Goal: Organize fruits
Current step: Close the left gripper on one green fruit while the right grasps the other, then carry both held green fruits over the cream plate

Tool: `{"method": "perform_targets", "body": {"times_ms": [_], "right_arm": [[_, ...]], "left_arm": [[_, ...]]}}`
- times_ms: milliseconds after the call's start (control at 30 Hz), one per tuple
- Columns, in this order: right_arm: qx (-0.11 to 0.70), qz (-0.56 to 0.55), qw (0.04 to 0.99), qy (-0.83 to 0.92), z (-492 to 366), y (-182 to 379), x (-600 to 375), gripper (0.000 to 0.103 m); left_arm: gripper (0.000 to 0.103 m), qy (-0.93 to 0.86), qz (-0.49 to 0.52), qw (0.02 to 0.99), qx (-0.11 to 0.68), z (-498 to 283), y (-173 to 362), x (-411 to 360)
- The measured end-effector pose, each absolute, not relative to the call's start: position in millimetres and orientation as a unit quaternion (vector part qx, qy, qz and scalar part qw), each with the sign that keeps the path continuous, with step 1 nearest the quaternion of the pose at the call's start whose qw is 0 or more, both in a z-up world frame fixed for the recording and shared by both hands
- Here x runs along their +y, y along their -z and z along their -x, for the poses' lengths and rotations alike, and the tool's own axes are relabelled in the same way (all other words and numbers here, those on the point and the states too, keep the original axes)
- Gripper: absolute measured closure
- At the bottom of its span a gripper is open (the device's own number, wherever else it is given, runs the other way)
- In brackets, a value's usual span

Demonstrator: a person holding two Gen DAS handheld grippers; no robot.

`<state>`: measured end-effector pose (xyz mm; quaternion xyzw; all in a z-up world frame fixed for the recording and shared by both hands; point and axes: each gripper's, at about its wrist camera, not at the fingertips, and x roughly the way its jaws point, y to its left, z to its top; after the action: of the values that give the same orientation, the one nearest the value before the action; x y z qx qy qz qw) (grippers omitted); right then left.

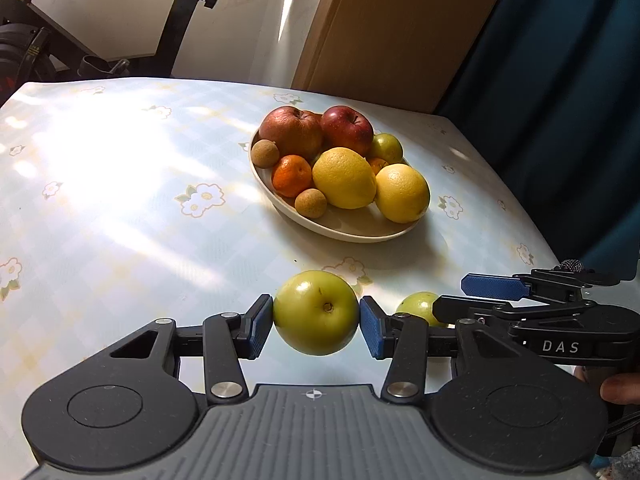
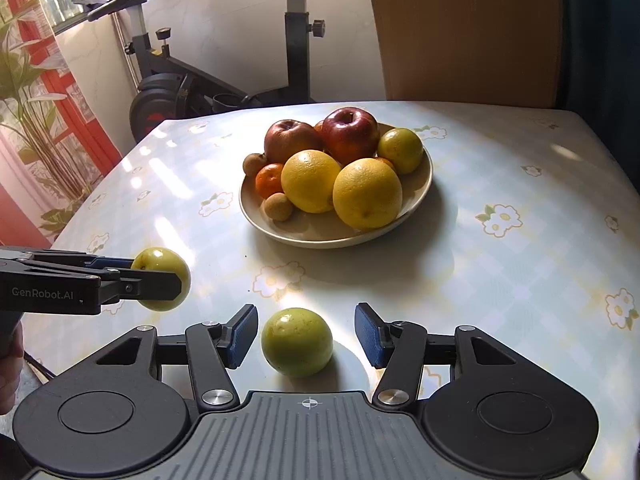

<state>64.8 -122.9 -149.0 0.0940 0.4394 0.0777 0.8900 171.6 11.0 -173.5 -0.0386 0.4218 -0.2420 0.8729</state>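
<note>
My left gripper [image 1: 316, 326] is shut on a green round fruit [image 1: 316, 312], held above the flowered tablecloth; the right wrist view shows the same held fruit [image 2: 162, 264] at the left. My right gripper [image 2: 306, 334] stands open around a second green fruit [image 2: 297, 342] that rests on the table, with a gap on each side. That fruit [image 1: 418, 306] shows in the left wrist view behind my right gripper [image 1: 460, 298]. A cream bowl [image 2: 320, 240] at mid-table holds two red apples, two yellow citrus, a mandarin, small brown fruits and a green one.
The bowl [image 1: 344, 234] lies beyond both grippers. The table [image 2: 520, 280] ends at the right and far sides. An exercise bike [image 2: 296, 40] stands behind it at the left, a wooden panel [image 2: 460, 28] behind the middle, and a dark blue curtain [image 1: 560, 80] to the right.
</note>
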Motion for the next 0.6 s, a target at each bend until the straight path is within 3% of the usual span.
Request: {"method": "perform_targets", "body": {"times_ms": [600], "right_arm": [[0.474,-0.075,0.872,-0.095,-73,164,-113,0.053]], "left_arm": [[0.053,0.225,0.054,0.874,0.427,-180,180,18]]}}
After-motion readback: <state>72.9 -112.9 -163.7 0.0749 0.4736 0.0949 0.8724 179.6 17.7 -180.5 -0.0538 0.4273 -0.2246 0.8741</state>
